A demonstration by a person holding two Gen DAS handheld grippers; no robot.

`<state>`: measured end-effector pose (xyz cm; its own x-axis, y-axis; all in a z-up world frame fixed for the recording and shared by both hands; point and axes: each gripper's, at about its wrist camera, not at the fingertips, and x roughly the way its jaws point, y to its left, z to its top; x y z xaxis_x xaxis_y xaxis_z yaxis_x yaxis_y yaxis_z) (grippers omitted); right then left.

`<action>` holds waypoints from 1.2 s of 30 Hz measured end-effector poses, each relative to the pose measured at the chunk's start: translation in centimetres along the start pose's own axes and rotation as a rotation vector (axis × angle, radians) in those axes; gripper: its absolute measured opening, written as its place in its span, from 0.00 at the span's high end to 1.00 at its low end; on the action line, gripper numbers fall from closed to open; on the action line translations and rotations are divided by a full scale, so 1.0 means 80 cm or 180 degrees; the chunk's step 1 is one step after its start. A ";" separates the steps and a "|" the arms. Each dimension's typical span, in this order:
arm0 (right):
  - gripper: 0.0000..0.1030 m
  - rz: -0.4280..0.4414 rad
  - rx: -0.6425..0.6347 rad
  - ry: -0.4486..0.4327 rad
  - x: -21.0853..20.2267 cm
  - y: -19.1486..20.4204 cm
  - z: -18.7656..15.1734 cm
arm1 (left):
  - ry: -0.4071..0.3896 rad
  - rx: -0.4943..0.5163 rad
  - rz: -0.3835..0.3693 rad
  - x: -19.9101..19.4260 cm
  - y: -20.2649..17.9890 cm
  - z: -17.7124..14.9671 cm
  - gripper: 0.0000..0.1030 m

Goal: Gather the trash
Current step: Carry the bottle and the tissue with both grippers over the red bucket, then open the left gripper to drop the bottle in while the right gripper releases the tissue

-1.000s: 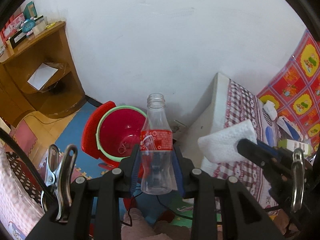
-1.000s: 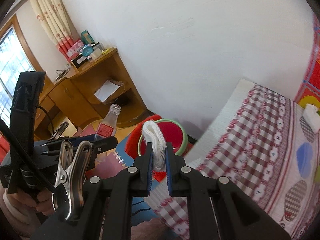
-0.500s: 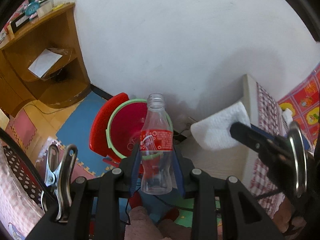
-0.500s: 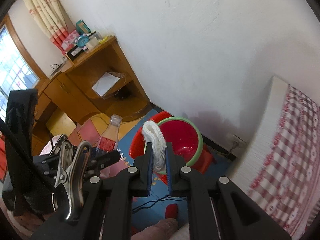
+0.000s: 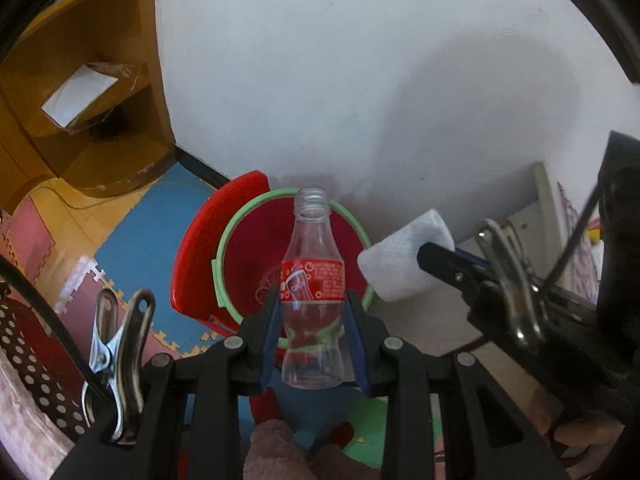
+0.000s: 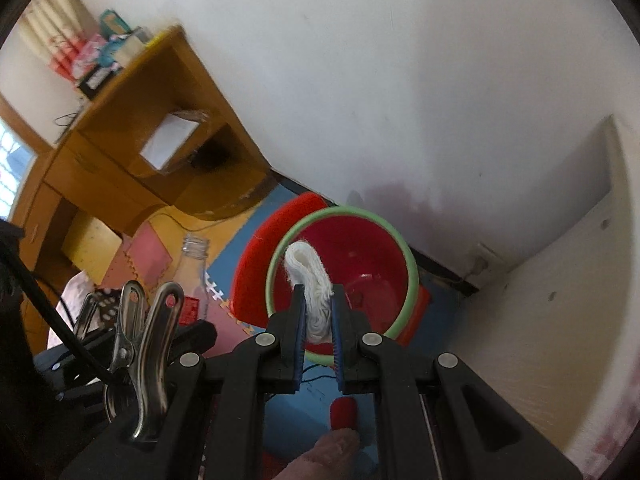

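Observation:
My left gripper (image 5: 313, 320) is shut on an empty clear plastic bottle (image 5: 313, 280) with a red label and no cap, held upright. My right gripper (image 6: 317, 312) is shut on a folded white paper tissue (image 6: 310, 280). Both are held above a red trash bin (image 5: 256, 264) with a green rim and an open red lid, standing on the floor by the white wall. The bin also shows in the right wrist view (image 6: 372, 256). In the left wrist view the tissue (image 5: 404, 264) and right gripper sit just right of the bin's rim. The bottle shows in the right wrist view (image 6: 195, 268), left of the bin.
A wooden desk (image 6: 132, 152) with shelves stands to the left against the wall. A white table side (image 6: 560, 280) rises on the right. Foam floor mats (image 5: 132, 232) in blue, pink and green cover the floor. A red slipper (image 6: 344, 412) lies below.
Both grippers have moved forward and down towards the bin, away from the checked tablecloth. The bin is now larger and directly under the bottle and tissue. Both grips are unchanged.

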<state>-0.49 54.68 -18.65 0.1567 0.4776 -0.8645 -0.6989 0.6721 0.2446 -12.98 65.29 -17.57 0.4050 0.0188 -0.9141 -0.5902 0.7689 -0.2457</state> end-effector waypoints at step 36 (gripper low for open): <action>0.88 -0.0293 0.0520 0.0694 0.177 -0.049 0.002 | 0.0575 0.0075 -0.0090 0.179 0.037 0.021 0.69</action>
<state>4.57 58.87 -31.81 0.0481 0.2892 -0.9561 -0.5642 0.7977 0.2129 -7.74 68.93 -30.85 0.2880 -0.1163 -0.9505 -0.5630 0.7824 -0.2664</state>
